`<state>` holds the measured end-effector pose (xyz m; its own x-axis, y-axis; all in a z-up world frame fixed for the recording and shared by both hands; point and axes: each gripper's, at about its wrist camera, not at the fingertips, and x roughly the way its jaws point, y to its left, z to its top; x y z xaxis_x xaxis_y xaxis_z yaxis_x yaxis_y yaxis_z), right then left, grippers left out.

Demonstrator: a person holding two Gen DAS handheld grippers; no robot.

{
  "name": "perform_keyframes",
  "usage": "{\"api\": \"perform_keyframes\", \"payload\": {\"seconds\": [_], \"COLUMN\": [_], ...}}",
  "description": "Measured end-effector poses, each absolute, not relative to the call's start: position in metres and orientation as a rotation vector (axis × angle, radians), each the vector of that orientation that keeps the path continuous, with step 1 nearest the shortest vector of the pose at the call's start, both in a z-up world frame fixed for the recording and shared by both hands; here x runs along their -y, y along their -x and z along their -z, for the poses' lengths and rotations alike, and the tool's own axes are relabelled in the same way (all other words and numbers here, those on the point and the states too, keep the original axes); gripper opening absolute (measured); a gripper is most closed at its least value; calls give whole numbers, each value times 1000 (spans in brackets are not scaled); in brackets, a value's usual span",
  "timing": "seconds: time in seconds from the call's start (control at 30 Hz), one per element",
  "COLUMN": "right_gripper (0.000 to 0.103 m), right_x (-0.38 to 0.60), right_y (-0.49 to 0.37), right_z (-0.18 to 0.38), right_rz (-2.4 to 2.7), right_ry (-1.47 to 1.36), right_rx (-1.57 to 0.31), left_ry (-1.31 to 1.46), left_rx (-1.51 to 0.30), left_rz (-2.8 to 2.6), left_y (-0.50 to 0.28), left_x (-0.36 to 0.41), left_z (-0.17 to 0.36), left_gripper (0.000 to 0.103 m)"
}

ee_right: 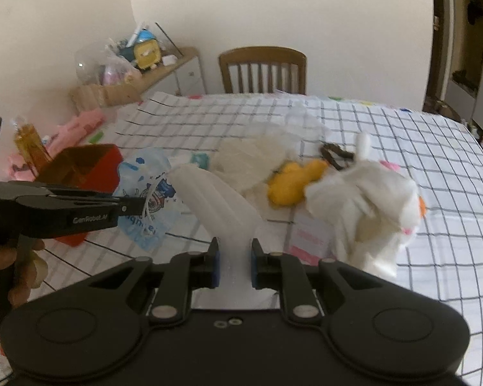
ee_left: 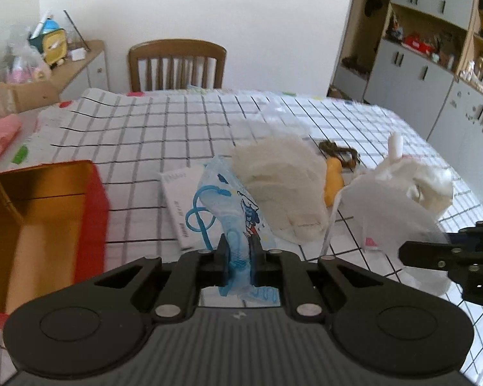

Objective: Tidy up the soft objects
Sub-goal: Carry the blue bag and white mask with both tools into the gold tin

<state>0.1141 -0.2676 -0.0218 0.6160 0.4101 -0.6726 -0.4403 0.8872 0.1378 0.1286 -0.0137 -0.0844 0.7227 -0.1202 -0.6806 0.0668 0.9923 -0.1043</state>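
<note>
Two face masks are up off the checked tablecloth (ee_left: 164, 135), one per gripper. Left gripper (ee_left: 238, 254) is clenched on a blue printed child's mask (ee_left: 231, 206), its loop dangling; right gripper (ee_right: 235, 257) is clamped on a white mask (ee_right: 215, 199), ear loop trailing toward the left tool. Both hang just above the cloth, near an open red tin with gold inside (ee_left: 48, 199) at the left. On the table beyond: a beige knit piece (ee_left: 280, 186), a yellow plush (ee_right: 292, 183), a white fluffy toy (ee_right: 376, 206), a small white booklet (ee_left: 180, 202). Step looks like pickup done, carry pending. Next move likely needs both masks swung over the tin and released without the loops tangling together.
</note>
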Motion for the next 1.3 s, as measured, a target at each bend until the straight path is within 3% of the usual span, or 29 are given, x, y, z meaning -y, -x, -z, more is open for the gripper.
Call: {"api": "perform_keyframes", "payload": {"seconds": [0.73, 1.3], "right_gripper": [16, 16], "right_x": [115, 16], "right_y": [-130, -168], "right_z": [-27, 15], "right_rz": [-762, -786], "right_ry": [28, 45], "right_rx": [-732, -909], "left_ry": [130, 71], "left_rx": [-690, -812], "left_rz": [-140, -216], "left_y": [-85, -118], "left_x": [-122, -176], "left_z": [35, 66], "left_gripper": [11, 11]}}
